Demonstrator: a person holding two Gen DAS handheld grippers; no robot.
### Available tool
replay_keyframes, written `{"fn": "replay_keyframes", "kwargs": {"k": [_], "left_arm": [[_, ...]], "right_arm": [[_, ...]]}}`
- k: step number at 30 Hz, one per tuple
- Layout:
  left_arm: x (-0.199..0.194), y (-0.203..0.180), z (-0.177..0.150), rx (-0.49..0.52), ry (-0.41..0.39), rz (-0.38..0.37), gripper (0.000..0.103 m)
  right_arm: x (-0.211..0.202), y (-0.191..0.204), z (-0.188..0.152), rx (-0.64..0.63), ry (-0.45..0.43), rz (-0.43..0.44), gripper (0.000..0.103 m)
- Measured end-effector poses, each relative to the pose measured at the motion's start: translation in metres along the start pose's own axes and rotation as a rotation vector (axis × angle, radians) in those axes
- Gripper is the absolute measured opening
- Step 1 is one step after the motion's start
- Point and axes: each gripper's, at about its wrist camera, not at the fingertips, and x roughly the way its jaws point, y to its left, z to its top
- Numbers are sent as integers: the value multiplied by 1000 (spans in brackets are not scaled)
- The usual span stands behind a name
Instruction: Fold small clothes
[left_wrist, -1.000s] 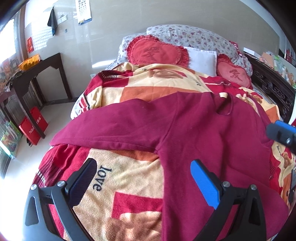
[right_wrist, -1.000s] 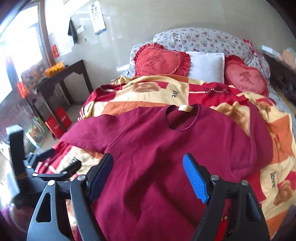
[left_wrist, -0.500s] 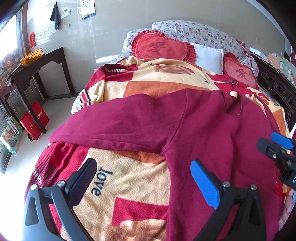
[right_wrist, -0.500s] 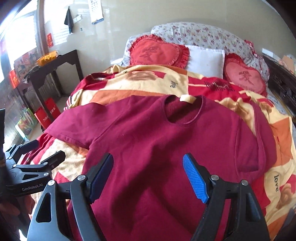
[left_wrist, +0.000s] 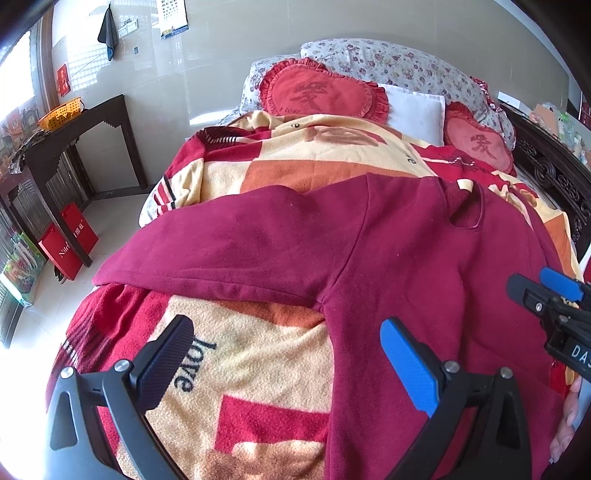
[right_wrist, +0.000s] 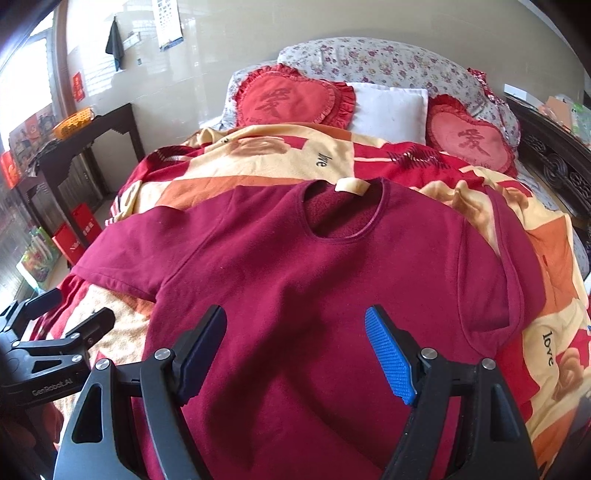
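A dark red long-sleeved top (right_wrist: 303, 273) lies face up on the bed, neck hole away from me. Its left sleeve (left_wrist: 229, 251) stretches out flat to the left; its right sleeve (right_wrist: 513, 266) is folded in over the body. My left gripper (left_wrist: 288, 350) is open and empty, above the blanket just below the left armpit. My right gripper (right_wrist: 295, 332) is open and empty, above the top's lower body. Each gripper shows in the other's view: the right one at the right edge of the left wrist view (left_wrist: 546, 291), the left one at the left edge of the right wrist view (right_wrist: 70, 317).
The bed carries a red, orange and cream blanket (left_wrist: 258, 376) printed "love". Two red heart cushions (right_wrist: 291, 99) and pillows lie at the head. A dark carved bed frame (left_wrist: 554, 177) runs along the right. A dark side table (left_wrist: 74, 133) and red bags (left_wrist: 66, 243) stand on the left floor.
Both grippers have moved forward and lower over the top, which now fills more of each view. Both stay open. The top has not moved.
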Motion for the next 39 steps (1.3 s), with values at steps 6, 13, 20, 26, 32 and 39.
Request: {"fn": "replay_keyframes", "kwargs": {"k": [6, 13, 20, 26, 32, 39], "left_arm": [[7, 3, -1, -20, 13, 1, 103], [9, 7, -1, -31, 16, 7, 103], [14, 14, -2, -48, 29, 16, 103], [15, 21, -2, -69, 35, 17, 103], [17, 28, -2, -85, 40, 17, 103], [28, 65, 2, -170, 96, -2, 103]], "right_arm": [[8, -1, -2, 5, 19, -9, 61], [15, 0, -5, 5, 35, -18, 61], [20, 1, -8, 12, 49, -7, 61], [23, 7, -10, 1, 59, 0, 61], [25, 13, -10, -10, 60, 7, 61], [27, 19, -11, -13, 75, 23, 61]]}}
